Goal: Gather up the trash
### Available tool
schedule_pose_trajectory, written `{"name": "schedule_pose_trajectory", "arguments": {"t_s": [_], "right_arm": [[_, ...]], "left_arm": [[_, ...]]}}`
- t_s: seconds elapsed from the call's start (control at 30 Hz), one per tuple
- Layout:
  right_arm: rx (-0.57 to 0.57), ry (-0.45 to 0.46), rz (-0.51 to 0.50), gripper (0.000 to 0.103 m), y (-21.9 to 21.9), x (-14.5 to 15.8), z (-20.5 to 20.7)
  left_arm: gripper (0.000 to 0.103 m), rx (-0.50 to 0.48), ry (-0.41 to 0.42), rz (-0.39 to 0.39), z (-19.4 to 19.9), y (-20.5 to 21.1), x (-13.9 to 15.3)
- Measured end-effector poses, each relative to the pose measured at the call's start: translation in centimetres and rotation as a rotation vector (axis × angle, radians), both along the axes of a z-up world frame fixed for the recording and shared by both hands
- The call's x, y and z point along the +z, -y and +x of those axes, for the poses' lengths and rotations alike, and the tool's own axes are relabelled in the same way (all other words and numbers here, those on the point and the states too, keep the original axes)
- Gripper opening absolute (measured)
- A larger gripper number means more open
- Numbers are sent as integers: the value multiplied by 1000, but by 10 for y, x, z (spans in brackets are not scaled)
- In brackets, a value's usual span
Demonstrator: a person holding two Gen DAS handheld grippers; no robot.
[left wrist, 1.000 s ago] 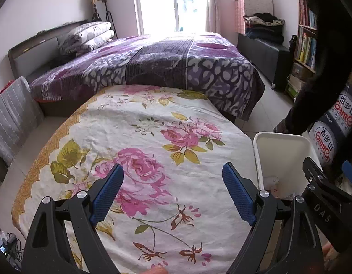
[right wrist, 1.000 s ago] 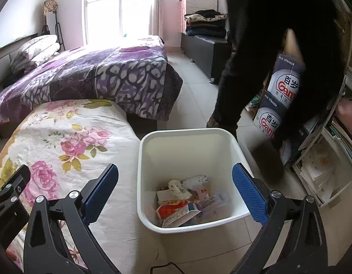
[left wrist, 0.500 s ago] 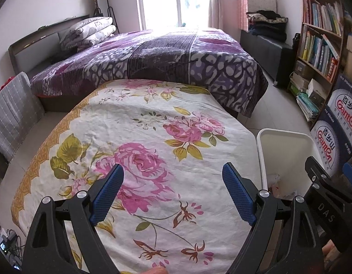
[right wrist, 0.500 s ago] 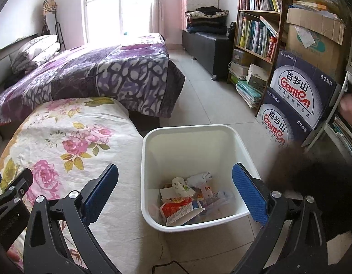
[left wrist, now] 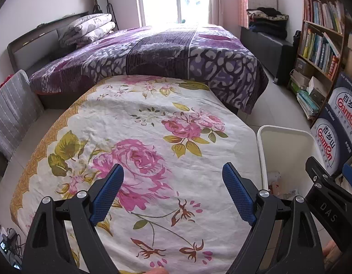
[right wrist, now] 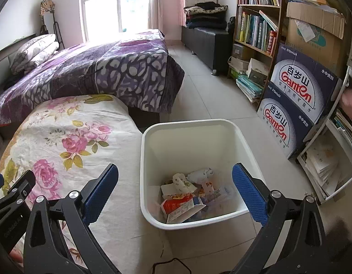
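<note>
A white trash bin [right wrist: 192, 125] stands on the tiled floor beside the floral-sheeted table [right wrist: 61, 137]. Several wrappers and crumpled papers [right wrist: 187, 194] lie in its bottom. My right gripper [right wrist: 176, 182] hangs open and empty just above the bin's near side. My left gripper [left wrist: 173, 180] is open and empty above the floral sheet [left wrist: 141, 137], with the bin [left wrist: 287, 132] to its right. No trash shows on the sheet.
A bed with a purple cover [left wrist: 164, 52] lies behind the table. Stacked water cartons [right wrist: 297, 105] and a bookshelf [right wrist: 256, 22] stand right of the bin. A black bench [right wrist: 208, 41] is by the far wall.
A person in dark clothes who stood by the cartons has left the view. Both grippers have stayed nearly still and open.
</note>
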State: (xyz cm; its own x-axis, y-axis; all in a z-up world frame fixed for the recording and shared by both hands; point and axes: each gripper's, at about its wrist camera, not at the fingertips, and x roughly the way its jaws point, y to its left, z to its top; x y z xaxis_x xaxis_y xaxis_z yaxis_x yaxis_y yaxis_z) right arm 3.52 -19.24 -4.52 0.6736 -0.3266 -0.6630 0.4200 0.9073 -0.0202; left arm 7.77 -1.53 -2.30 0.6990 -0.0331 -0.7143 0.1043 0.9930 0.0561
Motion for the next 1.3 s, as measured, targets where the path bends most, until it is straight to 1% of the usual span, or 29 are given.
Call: {"name": "schedule_pose_trajectory", "arguments": {"t_s": [0.5, 0.7, 0.9, 1.13, 1.23, 1.3], "right_arm": [[1, -11, 8, 96, 0, -2, 1], [1, -20, 20, 96, 0, -5, 2], [1, -23, 23, 96, 2, -6, 2], [-9, -28, 15, 96, 4, -6, 2], [-14, -29, 11, 96, 5, -6, 4], [-14, -28, 4, 96, 3, -7, 5]], "left_arm": [[86, -2, -10, -3, 2, 1, 0], [86, -22, -1, -5, 0, 4, 0], [86, -21, 7, 5, 1, 6, 1], [83, -43, 1, -24, 2, 5, 1], [83, -52, 7, -25, 4, 3, -1], [83, -48, 8, -13, 7, 1, -7]]}}
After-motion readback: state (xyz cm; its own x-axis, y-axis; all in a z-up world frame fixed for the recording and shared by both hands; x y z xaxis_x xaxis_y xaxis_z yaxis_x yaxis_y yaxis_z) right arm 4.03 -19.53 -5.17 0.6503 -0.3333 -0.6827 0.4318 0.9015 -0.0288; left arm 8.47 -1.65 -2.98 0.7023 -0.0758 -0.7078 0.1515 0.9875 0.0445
